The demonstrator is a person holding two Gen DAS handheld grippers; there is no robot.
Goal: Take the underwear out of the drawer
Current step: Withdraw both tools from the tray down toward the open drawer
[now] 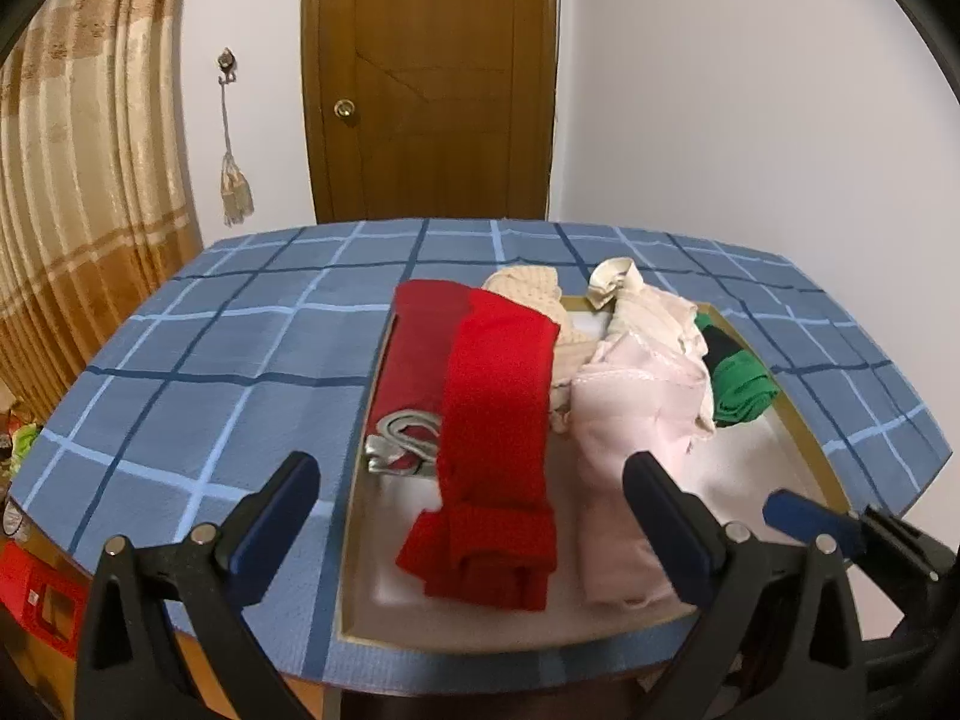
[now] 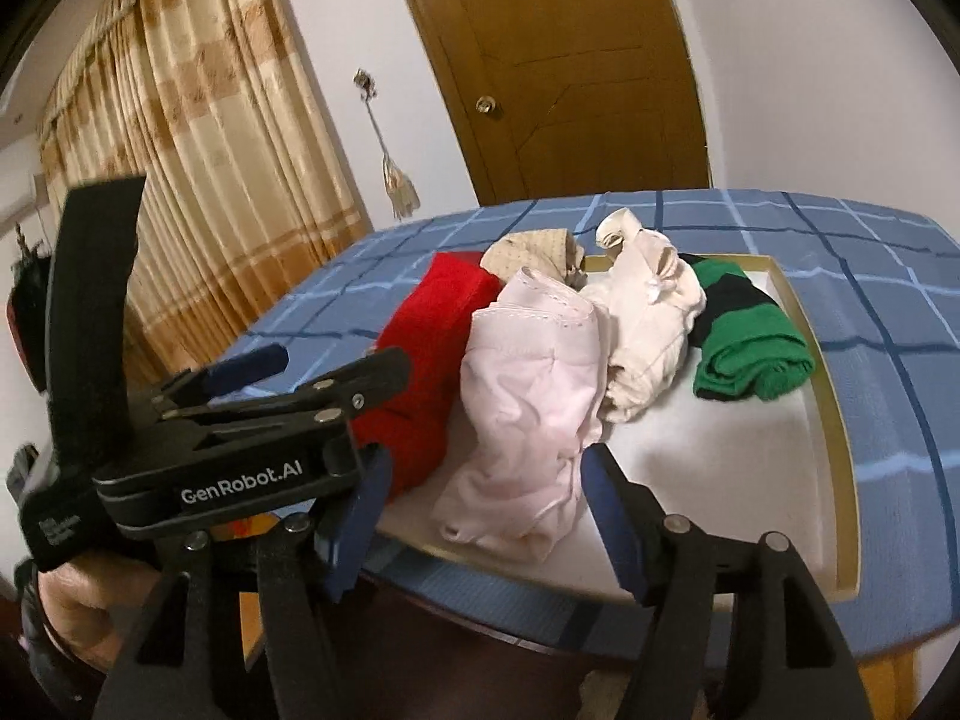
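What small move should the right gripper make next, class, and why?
Probably ease the right gripper forward and close on the pale pink garment: its fingers stand open and empty, and that piece lies nearest, loose in the tray.

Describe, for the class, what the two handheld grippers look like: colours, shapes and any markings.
Both are black scissor-like frames with silver rivets and dark blue finger pads. The left gripper bears white lettering, "GenRobot.AI", and a black strap, seen from the right wrist view. The right gripper matches it.
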